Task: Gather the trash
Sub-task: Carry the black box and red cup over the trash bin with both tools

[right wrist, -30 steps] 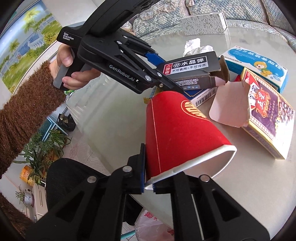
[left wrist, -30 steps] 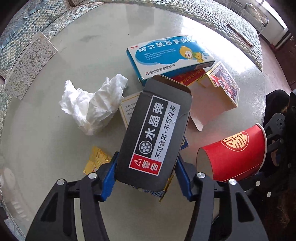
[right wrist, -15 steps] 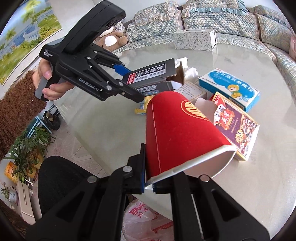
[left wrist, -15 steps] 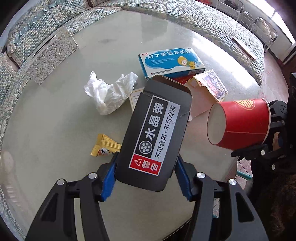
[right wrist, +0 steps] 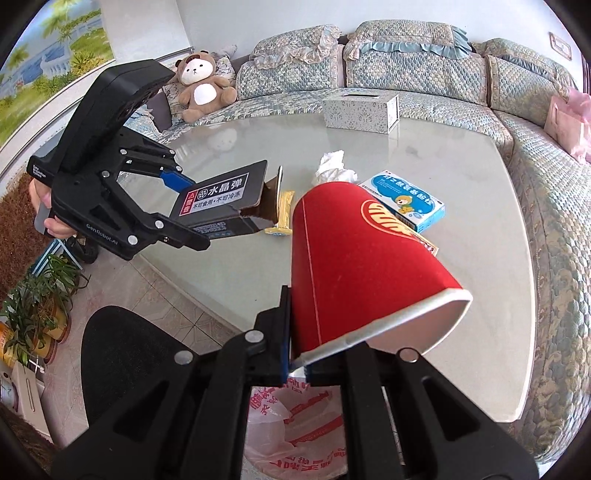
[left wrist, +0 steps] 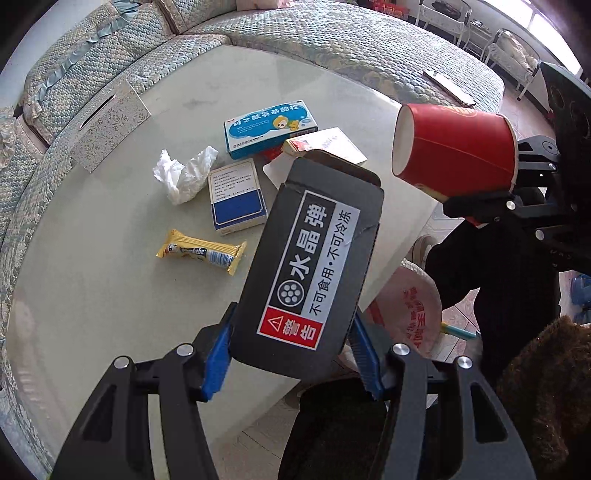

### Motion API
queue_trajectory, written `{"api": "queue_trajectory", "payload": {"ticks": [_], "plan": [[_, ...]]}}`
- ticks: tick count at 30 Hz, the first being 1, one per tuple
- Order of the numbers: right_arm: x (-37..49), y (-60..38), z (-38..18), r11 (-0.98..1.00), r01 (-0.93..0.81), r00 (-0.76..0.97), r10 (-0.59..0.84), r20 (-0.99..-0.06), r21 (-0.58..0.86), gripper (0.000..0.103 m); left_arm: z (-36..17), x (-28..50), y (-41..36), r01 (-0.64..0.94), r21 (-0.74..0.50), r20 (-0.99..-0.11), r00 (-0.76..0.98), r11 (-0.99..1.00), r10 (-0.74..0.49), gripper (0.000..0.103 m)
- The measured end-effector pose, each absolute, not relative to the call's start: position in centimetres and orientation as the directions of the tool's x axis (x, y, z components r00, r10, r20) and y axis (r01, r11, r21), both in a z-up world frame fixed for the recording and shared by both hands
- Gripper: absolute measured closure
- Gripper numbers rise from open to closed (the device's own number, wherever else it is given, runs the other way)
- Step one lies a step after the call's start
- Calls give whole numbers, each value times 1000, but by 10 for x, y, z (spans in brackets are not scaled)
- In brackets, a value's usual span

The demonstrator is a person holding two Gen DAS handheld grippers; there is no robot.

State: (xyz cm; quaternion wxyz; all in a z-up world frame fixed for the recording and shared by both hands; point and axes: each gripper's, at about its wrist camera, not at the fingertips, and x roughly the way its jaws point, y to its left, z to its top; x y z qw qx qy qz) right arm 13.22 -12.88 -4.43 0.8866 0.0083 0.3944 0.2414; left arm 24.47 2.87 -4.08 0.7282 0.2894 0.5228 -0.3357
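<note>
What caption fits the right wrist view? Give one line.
Right gripper pinches a red paper cup by its rim above a plastic bag.

Daylight is pouring in from a window [left wrist: 546, 22] at the upper right, blowing out that corner and glaring softly off the glossy table [right wrist: 424, 147]. Fisheye distortion is bending the sofa [right wrist: 406, 70], and dark vignetting is closing every corner.

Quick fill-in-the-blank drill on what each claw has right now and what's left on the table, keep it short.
1. The left claw grips a ____ box.
2. The right claw pinches the rim of a red paper ____.
3. The yellow snack wrapper lies on the ____.
4. Below the table edge waits a plastic ____.

Missing words: black; cup; table; bag
</note>
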Motion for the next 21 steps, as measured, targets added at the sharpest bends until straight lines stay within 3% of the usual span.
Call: {"api": "queue_trajectory", "payload": {"ticks": [11, 21], "plan": [[71, -127, -32, 883, -434, 572, 423, -703, 178, 96, -48, 170, 27, 775, 30, -936, 242, 632, -254, 47], [29, -118, -58, 886, -421, 532, 413, -739, 192, 96, -81, 123, 21, 773, 21, -944, 224, 635, -242, 47]]}}
